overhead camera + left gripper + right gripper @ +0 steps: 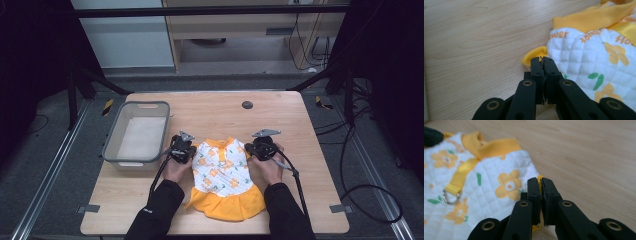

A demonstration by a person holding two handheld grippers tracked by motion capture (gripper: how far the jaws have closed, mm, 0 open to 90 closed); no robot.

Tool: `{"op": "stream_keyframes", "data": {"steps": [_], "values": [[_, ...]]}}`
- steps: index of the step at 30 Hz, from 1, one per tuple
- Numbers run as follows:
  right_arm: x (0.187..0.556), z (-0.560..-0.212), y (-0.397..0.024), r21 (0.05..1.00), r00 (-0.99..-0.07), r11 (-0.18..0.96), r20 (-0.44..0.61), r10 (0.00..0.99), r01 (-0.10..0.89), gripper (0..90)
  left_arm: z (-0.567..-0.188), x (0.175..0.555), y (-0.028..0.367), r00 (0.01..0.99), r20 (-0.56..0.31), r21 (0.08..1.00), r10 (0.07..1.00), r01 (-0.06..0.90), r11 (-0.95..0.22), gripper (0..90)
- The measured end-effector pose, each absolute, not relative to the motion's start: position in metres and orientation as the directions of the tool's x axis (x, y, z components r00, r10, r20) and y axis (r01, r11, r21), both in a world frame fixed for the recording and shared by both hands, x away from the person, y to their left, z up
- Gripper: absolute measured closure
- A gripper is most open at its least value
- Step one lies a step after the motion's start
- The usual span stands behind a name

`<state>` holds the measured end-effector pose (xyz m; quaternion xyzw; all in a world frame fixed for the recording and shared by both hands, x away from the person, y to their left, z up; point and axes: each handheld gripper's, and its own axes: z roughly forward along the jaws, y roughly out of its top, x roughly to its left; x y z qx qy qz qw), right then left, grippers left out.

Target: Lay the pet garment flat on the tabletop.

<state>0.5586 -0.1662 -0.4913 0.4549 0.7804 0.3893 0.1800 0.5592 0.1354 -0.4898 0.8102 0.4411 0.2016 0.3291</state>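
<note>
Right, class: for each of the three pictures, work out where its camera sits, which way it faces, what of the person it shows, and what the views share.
High view: above the person's side, looking forward and down on the wooden table, grey bin and dress; forearms, hands, left gripper and right gripper.
Left gripper view: rides the left gripper, facing the dress's yellow sleeve edge; own jaws closed.
Right gripper view: rides the right gripper, at the dress's opposite side; own jaws closed.
Shared: dress and tabletop.
</note>
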Motion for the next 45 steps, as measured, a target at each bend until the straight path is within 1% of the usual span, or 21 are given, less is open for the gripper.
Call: {"op": "stream_keyframes", "data": {"steps": [3, 7, 9, 11, 12, 14, 15, 16, 20, 22, 23, 26, 29, 33, 35, 36, 37, 39, 45], "values": [[0.556, -0.478, -0.172, 0.808, -0.527, 0.250, 0.087, 0.845, 0.534, 86.4, -0.473, 0.558, 0.140, 0.526, 0.007, 0.761, 0.851, 0.549, -0.346, 87.9], [0.558, -0.460, -0.176, 0.845, -0.526, 0.226, 0.075, 0.847, 0.484, 86.1, -0.441, 0.562, 0.137, 0.529, 0.056, 0.809, 0.847, 0.473, -0.349, 87.8], [0.561, -0.452, -0.176, 0.863, -0.505, 0.206, 0.065, 0.861, 0.461, 85.8, -0.428, 0.568, 0.133, 0.515, 0.074, 0.830, 0.854, 0.444, -0.339, 87.7], [0.567, -0.449, -0.175, 0.871, -0.473, 0.199, 0.042, 0.880, 0.448, 84.7, -0.423, 0.575, 0.128, 0.503, 0.084, 0.832, 0.860, 0.439, -0.339, 86.7], [0.570, -0.449, -0.173, 0.868, -0.452, 0.206, 0.024, 0.892, 0.452, 83.3, -0.422, 0.579, 0.126, 0.500, 0.079, 0.830, 0.863, 0.446, -0.334, 84.5], [0.575, -0.452, -0.171, 0.856, -0.420, 0.225, -0.011, 0.907, 0.464, 79.4, -0.423, 0.583, 0.125, 0.483, 0.078, 0.837, 0.872, 0.444, -0.321, 73.1], [0.575, -0.453, -0.170, 0.852, -0.407, 0.230, -0.022, 0.913, 0.470, 76.4, -0.424, 0.583, 0.126, 0.486, 0.054, 0.839, 0.872, 0.452, -0.304, 67.3], [0.575, -0.453, -0.171, 0.848, -0.407, 0.242, -0.034, 0.913, 0.472, 74.4, -0.423, 0.582, 0.127, 0.489, 0.037, 0.840, 0.871, 0.457, -0.292, 65.4], [0.567, -0.446, -0.174, 0.840, -0.425, 0.273, -0.057, 0.904, 0.469, 67.9, -0.417, 0.569, 0.135, 0.506, 0.048, 0.839, 0.861, 0.448, -0.310, 62.2], [0.559, -0.437, -0.177, 0.840, -0.445, 0.290, -0.066, 0.893, 0.458, 63.9, -0.413, 0.560, 0.140, 0.521, 0.047, 0.840, 0.853, 0.442, -0.316, 59.9], [0.555, -0.433, -0.178, 0.843, -0.458, 0.288, -0.057, 0.887, 0.453, 61.7, -0.410, 0.556, 0.142, 0.525, 0.051, 0.838, 0.849, 0.441, -0.323, 58.4], [0.539, -0.423, -0.180, 0.849, -0.487, 0.283, -0.035, 0.873, 0.446, 56.3, -0.404, 0.539, 0.150, 0.552, 0.026, 0.845, 0.834, 0.434, -0.314, 54.4], [0.523, -0.417, -0.181, 0.848, -0.522, 0.306, -0.040, 0.852, 0.433, 53.4, -0.401, 0.521, 0.155, 0.580, 0.036, 0.843, 0.814, 0.420, -0.337, 52.5], [0.496, -0.413, -0.182, 0.844, -0.552, 0.316, -0.030, 0.833, 0.433, 52.6, -0.403, 0.491, 0.163, 0.632, 0.043, 0.827, 0.774, 0.412, -0.383, 50.7], [0.482, -0.414, -0.182, 0.836, -0.573, 0.324, -0.014, 0.819, 0.442, 52.6, -0.408, 0.476, 0.167, 0.649, 0.039, 0.819, 0.760, 0.415, -0.396, 50.3], [0.475, -0.415, -0.182, 0.839, -0.584, 0.323, -0.007, 0.811, 0.438, 52.3, -0.408, 0.476, 0.167, 0.649, 0.039, 0.819, 0.760, 0.415, -0.396, 50.2], [0.467, -0.418, -0.182, 0.839, -0.596, 0.322, 0.003, 0.803, 0.438, 51.1, -0.418, 0.462, 0.174, 0.658, 0.024, 0.811, 0.752, 0.427, -0.399, 50.2], [0.457, -0.422, -0.181, 0.833, -0.607, 0.323, 0.020, 0.794, 0.449, 48.3, -0.426, 0.453, 0.179, 0.661, 0.006, 0.805, 0.750, 0.442, -0.395, 50.3], [0.428, -0.445, -0.186, 0.803, -0.613, 0.322, 0.067, 0.788, 0.502, 49.3, -0.452, 0.436, 0.191, 0.641, -0.051, 0.782, 0.766, 0.503, -0.368, 50.7]]}}
